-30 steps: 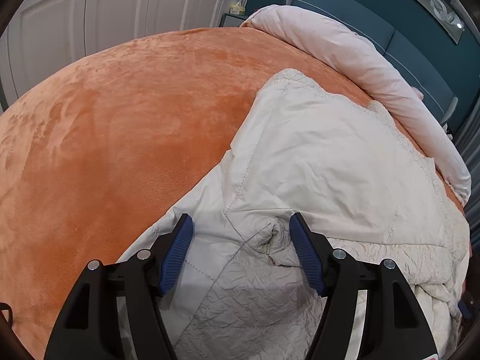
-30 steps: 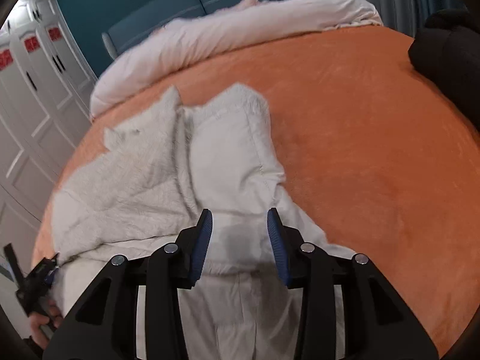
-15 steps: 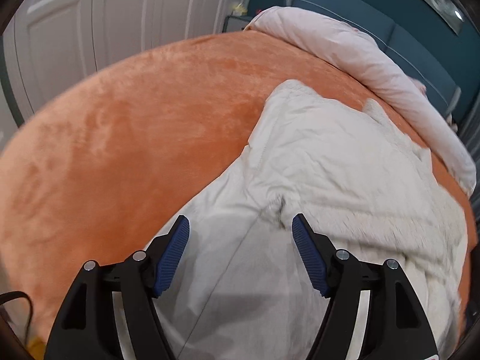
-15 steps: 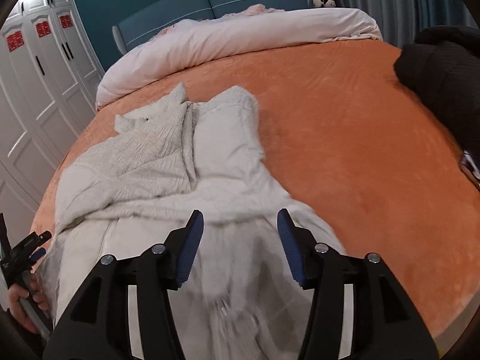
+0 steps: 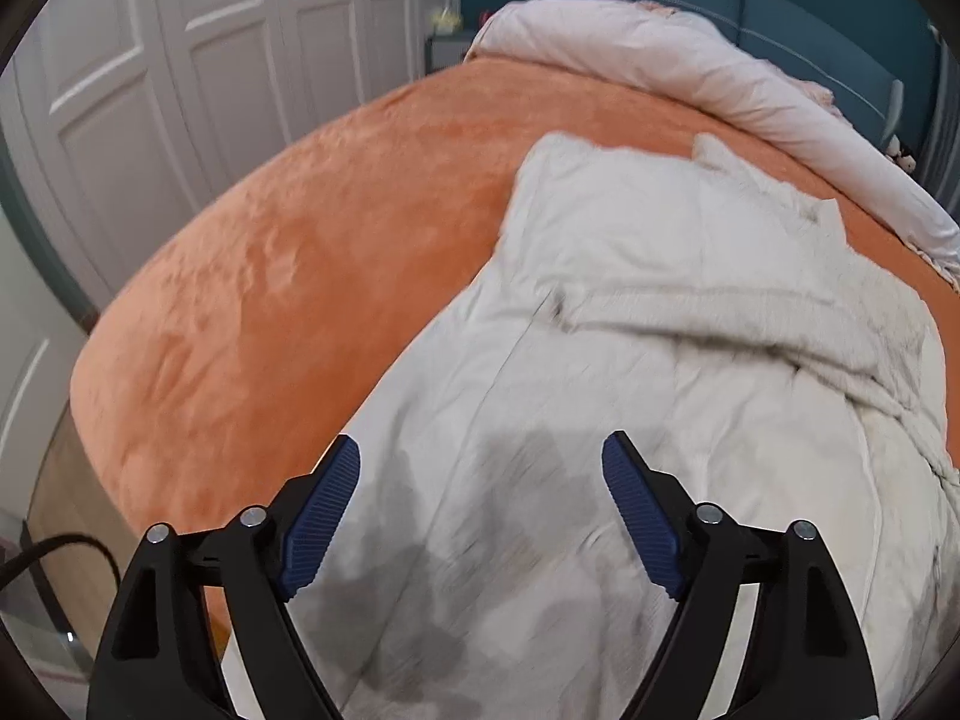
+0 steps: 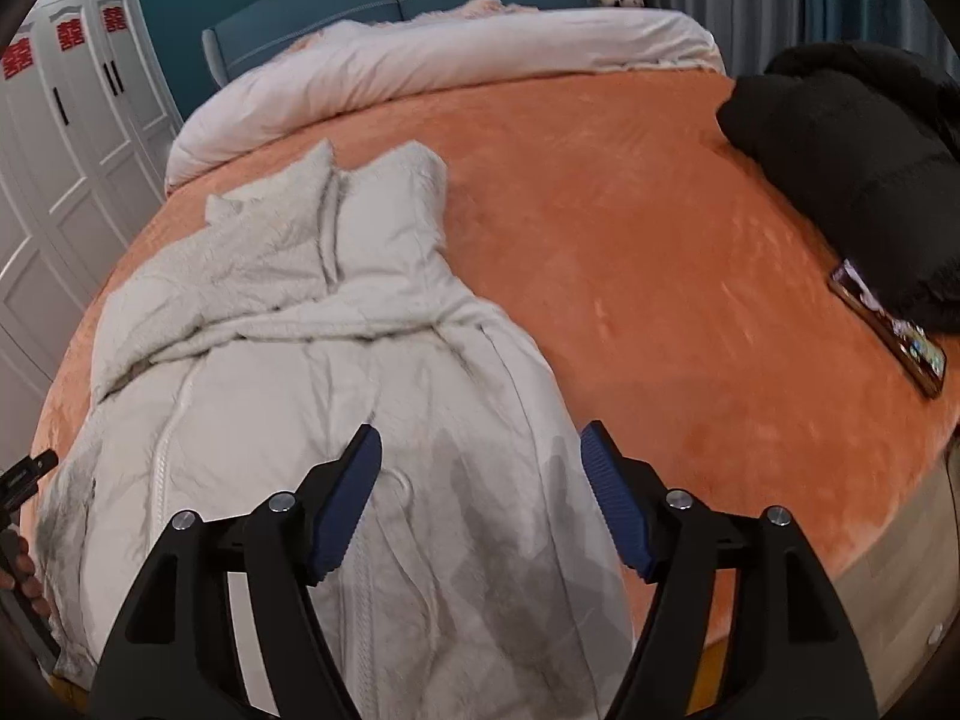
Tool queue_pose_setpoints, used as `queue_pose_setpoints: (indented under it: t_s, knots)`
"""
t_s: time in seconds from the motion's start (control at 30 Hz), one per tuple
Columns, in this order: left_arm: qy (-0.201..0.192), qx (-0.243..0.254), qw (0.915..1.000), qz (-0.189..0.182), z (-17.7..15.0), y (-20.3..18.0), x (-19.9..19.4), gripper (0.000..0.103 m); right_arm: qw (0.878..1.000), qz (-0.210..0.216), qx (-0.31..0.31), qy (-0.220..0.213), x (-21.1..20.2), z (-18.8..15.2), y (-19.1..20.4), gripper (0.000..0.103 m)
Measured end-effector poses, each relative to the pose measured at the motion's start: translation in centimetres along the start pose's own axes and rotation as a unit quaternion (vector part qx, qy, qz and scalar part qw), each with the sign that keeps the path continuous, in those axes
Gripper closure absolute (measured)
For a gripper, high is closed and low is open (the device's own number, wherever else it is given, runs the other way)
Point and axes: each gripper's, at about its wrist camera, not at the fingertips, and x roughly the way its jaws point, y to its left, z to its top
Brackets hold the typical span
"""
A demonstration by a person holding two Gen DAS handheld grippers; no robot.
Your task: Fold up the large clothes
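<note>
Blue-padded and wide apart, the left gripper (image 5: 480, 480) is opening over the cream coat (image 5: 630, 360), its pads clear of the cloth and holding nothing. The right gripper (image 6: 480, 471) is likewise opening and empty above the coat (image 6: 312, 360). The coat lies below and ahead of both, on the orange bed (image 6: 630, 240), its fleecy upper part folded across the rumpled body.

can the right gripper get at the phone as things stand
Probably yes: the phone lies in the open on the orange blanket beside the black garment, with nothing between. The right gripper, opening, holds nothing.
</note>
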Motion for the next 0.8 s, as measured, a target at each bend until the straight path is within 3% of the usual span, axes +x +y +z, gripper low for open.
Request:
queue_pose_setpoints:
  t_s: [0.07, 0.23, 0.27, 0.3, 0.37, 0.4, 0.47, 0.5, 0.63, 0.73, 0.8]
  knots:
    - [0.021, -0.026, 0.9994, -0.006, -0.6, 1.8, 0.3, 0.022, 1.000, -0.010, 0.001, 0.013, 0.1, -0.4, -0.3, 0.026]
    - [0.051, -0.071, 0.9958, -0.026, -2.1, 5.9, 0.7, 0.023, 0.997, -0.009, 0.011, 0.077, 2.1, -1.8, -0.8, 0.026]
    - [0.067, -0.074, 0.9942, -0.040, -2.5, 6.4, 1.2, 0.026, 0.996, -0.008, 0.010, 0.083, 2.4, -2.2, -0.7, 0.038]
    - [0.084, -0.077, 0.9916, -0.059, -3.1, 6.9, 1.8, 0.040, 0.996, -0.010, 0.004, 0.088, 2.5, -2.5, -0.6, 0.047]
    - [0.089, -0.079, 0.9885, -0.093, -3.7, 7.3, 2.0, 0.057, 0.996, -0.001, -0.006, 0.087, 2.3, -2.8, -0.2, 0.081]
    - [0.083, -0.073, 0.9888, -0.100, -3.9, 7.3, 1.6, 0.070, 0.996, 0.010, -0.004, 0.085, 1.9, -2.9, -0.2, 0.086]
    - [0.075, -0.044, 0.9898, -0.113, -4.0, 6.5, 0.6, 0.085, 0.997, 0.011, -0.014, 0.080, 1.0, -3.1, 0.1, 0.095]
    - [0.072, -0.033, 0.9905, -0.113, -4.1, 6.3, 0.1, 0.090, 0.997, 0.008, -0.026, 0.078, 0.3, -3.3, 0.3, 0.096]
    - [0.080, 0.000, 0.9894, -0.121, -5.3, 6.7, -2.2, 0.094, 0.995, 0.011, -0.042, 0.094, -2.0, -5.0, -0.2, 0.098]
    - [0.103, 0.022, 0.9864, -0.126, -7.4, 7.9, -4.4, 0.095, 0.991, 0.019, -0.045, 0.121, -4.4, -7.4, -1.3, 0.098]
    - [0.111, 0.036, 0.9857, -0.122, -8.4, 8.1, -5.1, 0.090, 0.989, 0.020, -0.052, 0.133, -4.7, -8.6, -1.6, 0.094]
